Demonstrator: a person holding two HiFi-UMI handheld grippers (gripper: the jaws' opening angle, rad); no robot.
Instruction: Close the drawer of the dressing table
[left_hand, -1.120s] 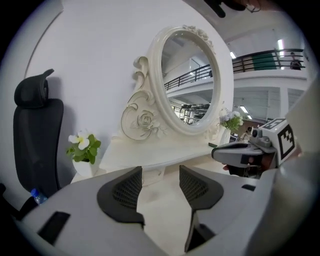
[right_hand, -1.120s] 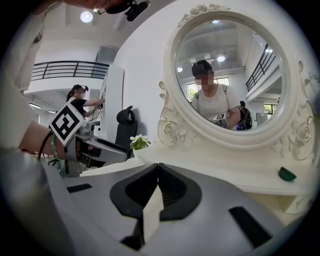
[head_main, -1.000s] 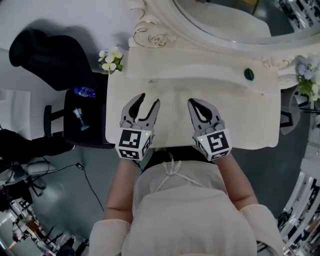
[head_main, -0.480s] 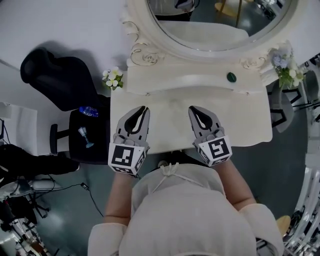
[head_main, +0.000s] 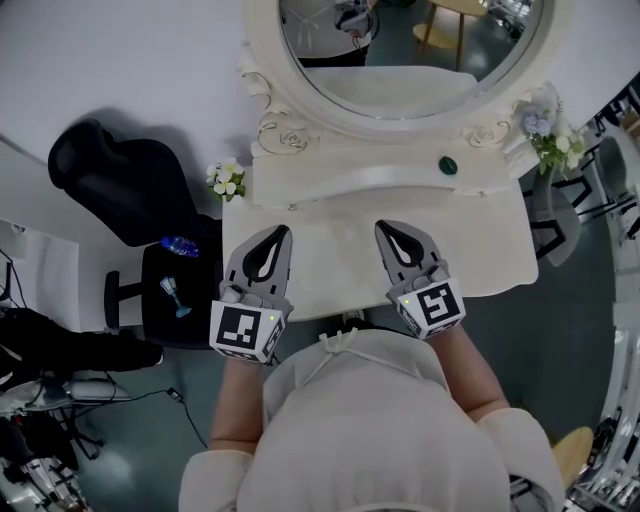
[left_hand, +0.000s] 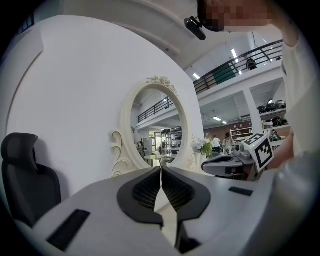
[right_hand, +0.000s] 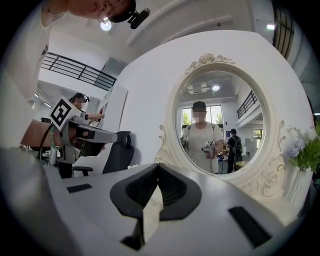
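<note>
Head view: left gripper (head_main: 284, 231) just closed empty, right gripper (head_main: 382, 227) closed empty, over smooth cream dressing table (head_main: 480, 252)

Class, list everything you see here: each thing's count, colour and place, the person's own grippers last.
dressing table: one, cream, centre.
oval mirror: one, cream carved frame, on the table's back.
small oval object: one, dark green, raised shelf.
white flowers: one bunch, table's left corner.
pale flowers: one bunch, green-leaved, table's right end.
office chair: one, black, left of the table.
bottle: one, blue, on the chair seat.
stemmed glass: one, clear, on the chair seat.
left gripper: one, grey, over the table front; jaws just closed, nothing between them.
right gripper: one, grey, beside it; shut, empty.
</note>
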